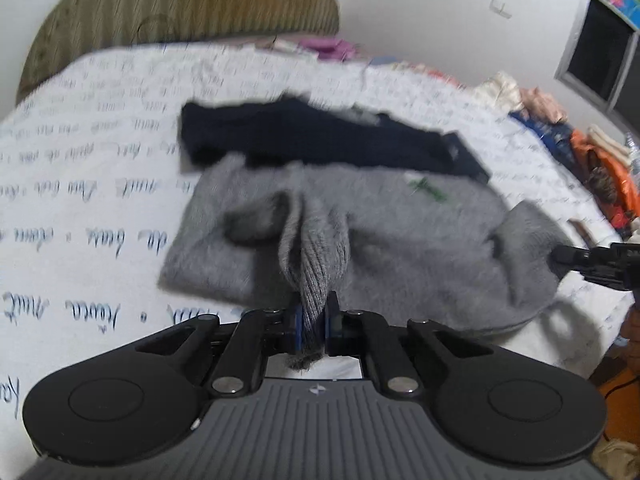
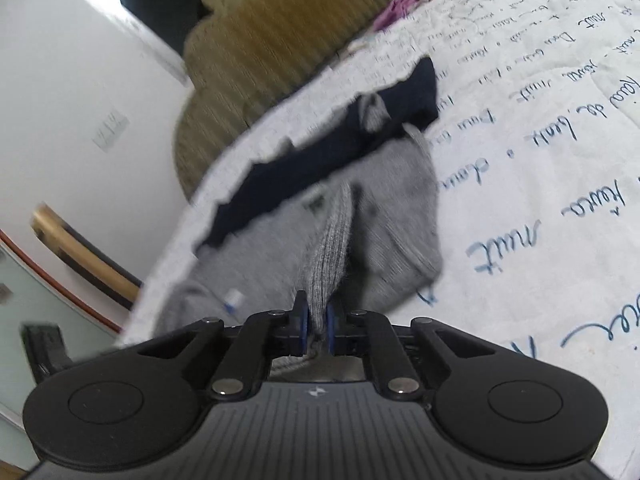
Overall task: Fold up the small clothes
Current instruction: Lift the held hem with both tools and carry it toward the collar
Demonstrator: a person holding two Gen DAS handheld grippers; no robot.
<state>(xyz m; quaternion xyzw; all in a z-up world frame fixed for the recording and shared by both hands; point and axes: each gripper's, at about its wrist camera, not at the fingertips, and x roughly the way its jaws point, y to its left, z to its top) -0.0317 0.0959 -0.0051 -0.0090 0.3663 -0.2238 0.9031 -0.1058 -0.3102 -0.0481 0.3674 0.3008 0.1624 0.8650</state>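
Observation:
A small grey knitted sweater (image 1: 392, 224) with a green chest mark lies on the white bedspread (image 1: 80, 184). My left gripper (image 1: 313, 312) is shut on a ribbed grey edge of it, lifted into a fold. Its far right corner is pinched by my right gripper (image 1: 560, 258), seen at the frame edge. In the right wrist view my right gripper (image 2: 316, 314) is shut on ribbed cloth of the grey sweater (image 2: 384, 216). A dark navy garment (image 1: 320, 140) lies flat just beyond the sweater, and that same navy garment (image 2: 328, 148) shows in the right view.
The bedspread (image 2: 540, 160) carries blue handwriting print. An olive striped headboard (image 1: 192, 12) stands behind the bed. A pile of coloured clothes (image 1: 580, 152) sits at the bed's right side. A purple cloth (image 1: 332, 46) lies near the headboard. A window (image 1: 600, 52) is on the right wall.

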